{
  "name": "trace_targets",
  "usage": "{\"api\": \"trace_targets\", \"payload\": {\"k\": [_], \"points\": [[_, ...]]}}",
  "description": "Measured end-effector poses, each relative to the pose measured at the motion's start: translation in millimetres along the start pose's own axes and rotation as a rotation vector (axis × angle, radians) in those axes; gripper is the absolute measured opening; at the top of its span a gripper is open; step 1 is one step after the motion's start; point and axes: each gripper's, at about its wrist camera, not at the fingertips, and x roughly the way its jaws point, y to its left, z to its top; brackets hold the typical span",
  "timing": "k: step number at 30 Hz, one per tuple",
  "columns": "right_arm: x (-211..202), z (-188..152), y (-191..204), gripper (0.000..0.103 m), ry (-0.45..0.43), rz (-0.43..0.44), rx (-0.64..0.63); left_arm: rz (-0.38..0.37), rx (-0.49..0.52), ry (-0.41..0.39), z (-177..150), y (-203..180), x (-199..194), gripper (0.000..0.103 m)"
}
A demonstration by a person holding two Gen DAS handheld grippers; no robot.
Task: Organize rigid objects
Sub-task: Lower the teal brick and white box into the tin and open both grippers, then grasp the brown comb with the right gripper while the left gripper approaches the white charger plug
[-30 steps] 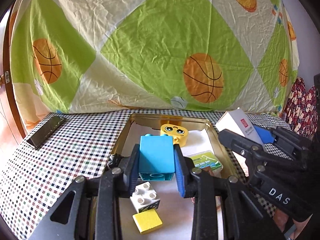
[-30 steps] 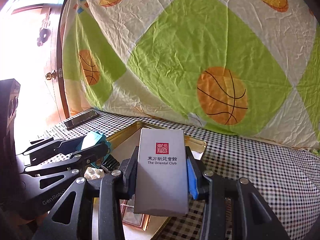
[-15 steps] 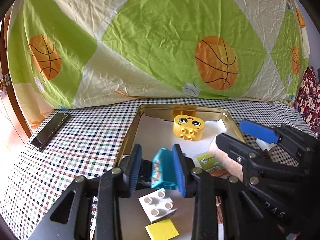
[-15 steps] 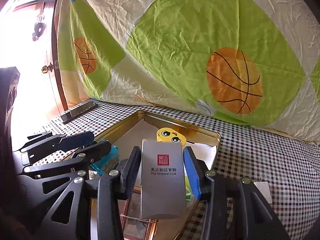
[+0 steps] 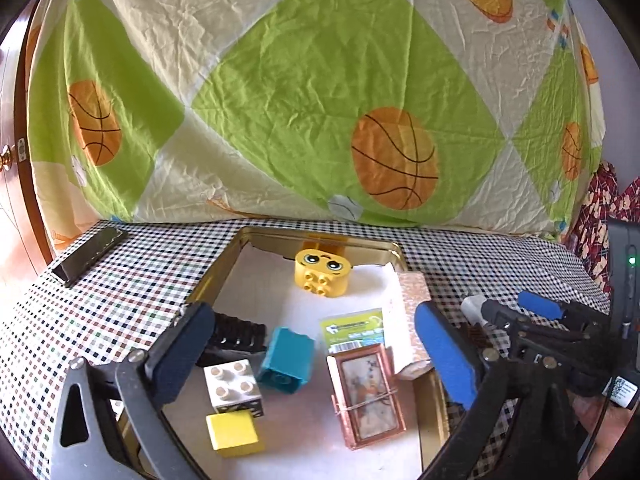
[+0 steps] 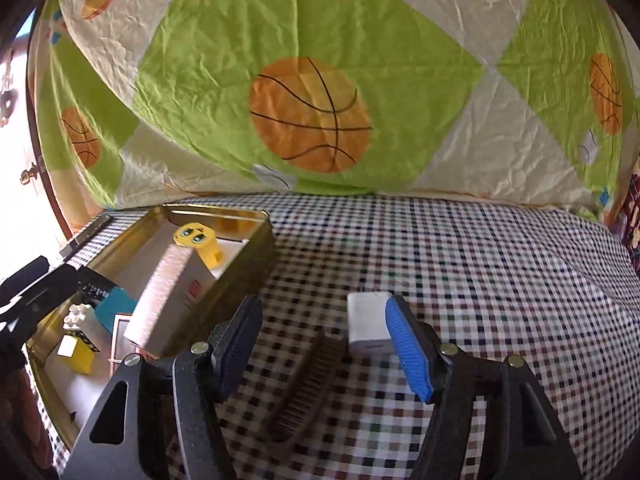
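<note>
Teal block (image 5: 286,354) released into tin (image 5: 224,268)

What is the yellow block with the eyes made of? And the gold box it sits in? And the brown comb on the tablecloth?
The yellow block with the eyes looks like hard, smooth plastic: it has moulded studs and printed eyes. The gold box looks like shiny metal, since its inner wall mirrors the block. The brown comb is blurred; it might be wood or brown plastic.
</note>
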Motion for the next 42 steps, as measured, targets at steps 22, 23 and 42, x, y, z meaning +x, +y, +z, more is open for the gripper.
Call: {"api": "trace_targets", "payload": {"k": [22, 23, 42], "points": [[-1, -16, -18, 0.027, 0.094, 0.006, -0.044, -0.023, 0.066, 0.023, 8, -64, 11, 0.102], [-2, -14, -27, 0.027, 0.085, -0.015, -0.036, -0.028, 0.075, 0.024, 9, -70, 13, 0.102], [24, -3, -149, 0.027, 0.119, -0.127, 0.168, -0.058, 0.226, 0.235, 2, -182, 119, 0.102]]}}
